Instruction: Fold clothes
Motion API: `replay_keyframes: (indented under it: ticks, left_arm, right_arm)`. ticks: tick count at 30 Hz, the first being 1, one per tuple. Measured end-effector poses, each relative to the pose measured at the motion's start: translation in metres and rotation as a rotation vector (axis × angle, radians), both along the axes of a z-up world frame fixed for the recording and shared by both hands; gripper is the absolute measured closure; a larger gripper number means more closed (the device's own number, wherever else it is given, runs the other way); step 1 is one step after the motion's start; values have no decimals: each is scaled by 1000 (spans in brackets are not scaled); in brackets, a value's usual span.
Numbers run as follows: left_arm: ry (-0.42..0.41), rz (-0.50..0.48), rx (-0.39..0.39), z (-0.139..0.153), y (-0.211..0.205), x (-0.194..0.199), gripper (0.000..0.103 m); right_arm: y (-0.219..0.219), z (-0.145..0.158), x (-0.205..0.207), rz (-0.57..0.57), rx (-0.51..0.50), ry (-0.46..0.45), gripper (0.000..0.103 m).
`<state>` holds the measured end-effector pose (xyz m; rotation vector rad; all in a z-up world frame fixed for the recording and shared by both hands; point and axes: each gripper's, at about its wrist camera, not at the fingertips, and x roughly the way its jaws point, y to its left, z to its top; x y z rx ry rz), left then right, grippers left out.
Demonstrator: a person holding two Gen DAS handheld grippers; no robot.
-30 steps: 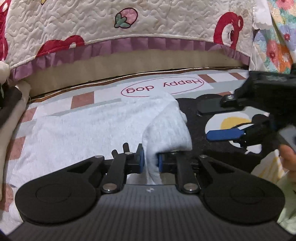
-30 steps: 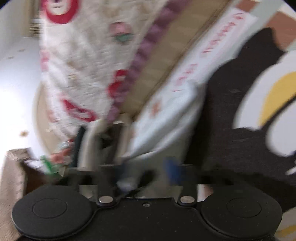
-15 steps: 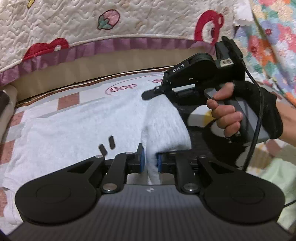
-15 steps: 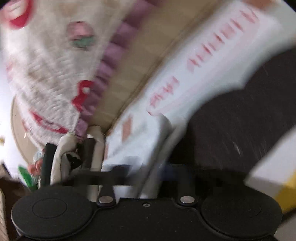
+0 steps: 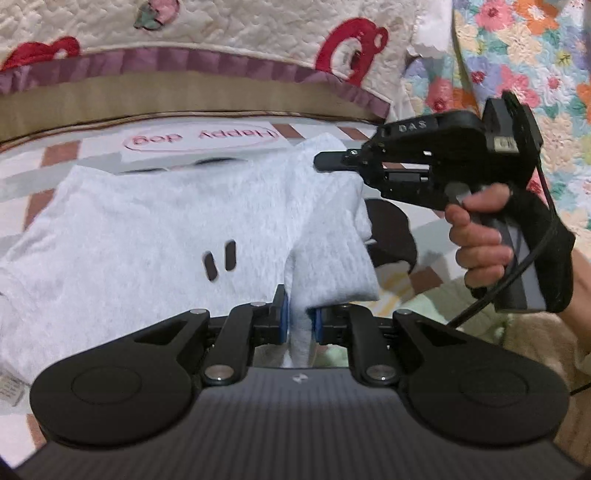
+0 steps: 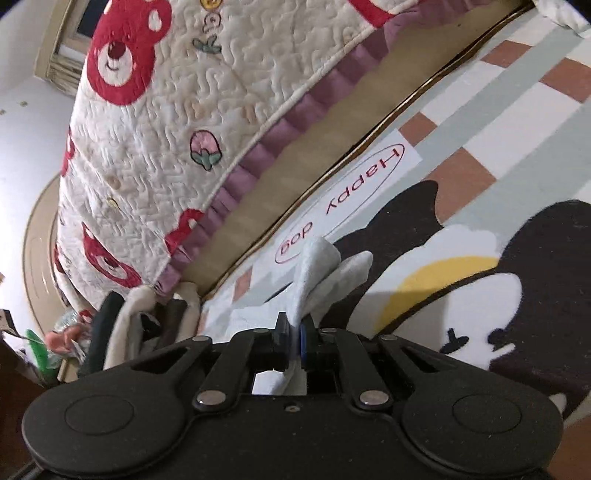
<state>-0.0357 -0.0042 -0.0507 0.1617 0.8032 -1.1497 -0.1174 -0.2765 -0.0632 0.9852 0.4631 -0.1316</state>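
Note:
A light grey garment (image 5: 147, 229) lies spread on a patterned rug (image 5: 391, 236); two small dark marks show on its front. Its right side is lifted off the rug in a fold. My left gripper (image 5: 300, 317) is shut on the near end of that fold, with cloth pinched between the blue pads. My right gripper (image 5: 322, 162), held by a person's hand (image 5: 480, 240), meets the fold's far corner. In the right wrist view the right gripper (image 6: 294, 332) is shut on a bunched piece of the garment (image 6: 317, 266), which stands up past the fingers.
A quilted bedspread (image 5: 240, 33) with red bears and a purple frill hangs along the far side of the rug (image 6: 480, 177). A floral quilt (image 5: 517, 44) lies at the right. Bags and clutter (image 6: 122, 325) sit by the bed's corner at the left.
The right gripper came in from the right, open a second ago, and has shut on the garment's far corner. Both grippers have lifted the garment's right side and carried it leftward.

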Motion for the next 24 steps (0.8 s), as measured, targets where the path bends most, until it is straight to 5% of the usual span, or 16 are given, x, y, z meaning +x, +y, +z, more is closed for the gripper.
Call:
replay_keyframes:
  ticks: [9, 14, 19, 24]
  left_arm:
    - [-46, 269, -94, 16, 64, 40, 93]
    - [115, 410, -123, 0, 98, 85, 95]
    - [125, 452, -148, -6, 120, 90, 97]
    - [73, 486, -88, -15, 127, 91, 97]
  right_arm:
    - [44, 45, 114, 181, -184, 69, 95]
    - [86, 34, 184, 277, -224, 135, 95]
    - [111, 20, 221, 335, -217, 165, 95]
    - [130, 10, 244, 378, -213, 197, 94]
